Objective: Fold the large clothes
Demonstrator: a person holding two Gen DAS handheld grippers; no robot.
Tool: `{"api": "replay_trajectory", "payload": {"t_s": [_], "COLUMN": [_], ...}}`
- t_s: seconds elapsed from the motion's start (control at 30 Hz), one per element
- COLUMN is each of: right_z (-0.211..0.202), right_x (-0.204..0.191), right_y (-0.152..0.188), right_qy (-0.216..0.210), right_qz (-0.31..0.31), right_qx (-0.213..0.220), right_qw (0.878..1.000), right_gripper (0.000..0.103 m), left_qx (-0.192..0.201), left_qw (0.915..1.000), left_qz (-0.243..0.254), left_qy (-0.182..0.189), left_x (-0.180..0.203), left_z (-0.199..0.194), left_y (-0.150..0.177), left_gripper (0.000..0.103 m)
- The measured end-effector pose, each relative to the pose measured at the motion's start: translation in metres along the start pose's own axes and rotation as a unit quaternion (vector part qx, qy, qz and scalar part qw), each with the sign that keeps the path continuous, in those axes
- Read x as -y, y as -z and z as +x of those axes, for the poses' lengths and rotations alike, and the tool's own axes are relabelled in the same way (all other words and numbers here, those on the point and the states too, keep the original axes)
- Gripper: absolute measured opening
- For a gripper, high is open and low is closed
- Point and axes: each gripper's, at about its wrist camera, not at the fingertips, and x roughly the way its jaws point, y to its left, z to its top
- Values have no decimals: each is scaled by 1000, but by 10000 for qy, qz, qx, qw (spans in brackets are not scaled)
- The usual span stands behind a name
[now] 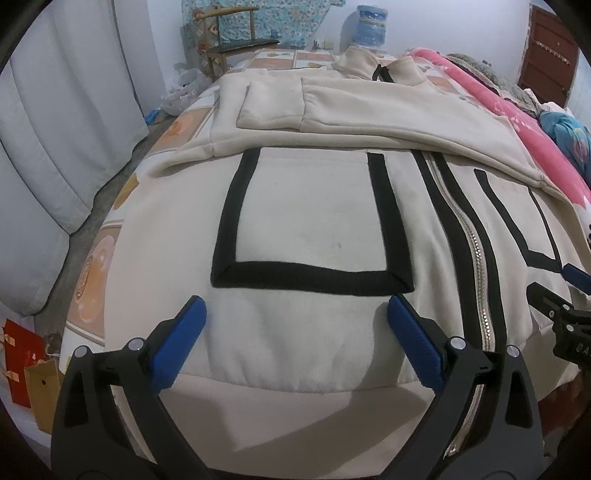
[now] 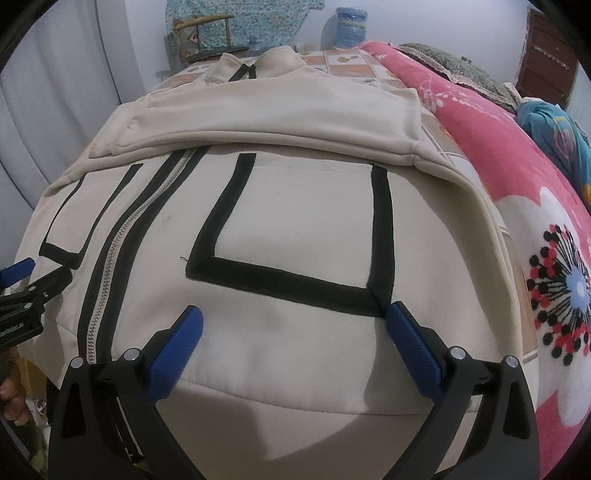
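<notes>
A cream zip jacket with black-trimmed pockets lies front-up on the bed, both sleeves folded across its chest. Its hem band runs along the near edge in both views. My left gripper hovers open over the hem below the left pocket, blue pads wide apart, nothing between them. My right gripper stands open the same way just below the right pocket, its right pad near the pocket's black corner. Each gripper's tip shows at the edge of the other view. The zipper runs between the two pockets.
A pink floral blanket lies along the bed's right side. The tiled bedsheet shows to the left, with white cushions and floor beyond. A wooden chair and a water bottle stand at the far end.
</notes>
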Motion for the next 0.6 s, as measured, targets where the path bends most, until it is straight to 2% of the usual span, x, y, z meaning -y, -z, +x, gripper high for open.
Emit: {"api": "replay_trajectory", "payload": {"t_s": [0.13,0.3,0.37,0.47,0.6], "right_z": [0,-1,-2,-2,-3], "right_x": [0,0,1,1,1], "right_y": [0,0,2,3,5], "right_qy": [1,3,-7,-10,-32], "right_qz": [-3,-13,-39,-45,-63], "right_qx": [6,42,77,116,170], "right_qw": [10000,10000,10000,9999,9998], "right_gripper": [97,97,97,97,97], "left_qx": [145,409,436,475,448], "left_qw": [9999,9990,9988,9962,9961], "left_qz": [6,195,159,-147,-306], "left_qy": [47,-14,182,711,698], "left_x": [-10,-26,-34,-49,-60], "left_z": [-13,-39,-48,-61,-67], "left_y": [7,32,44,62,83], "left_gripper": [95,95,95,95,95]}}
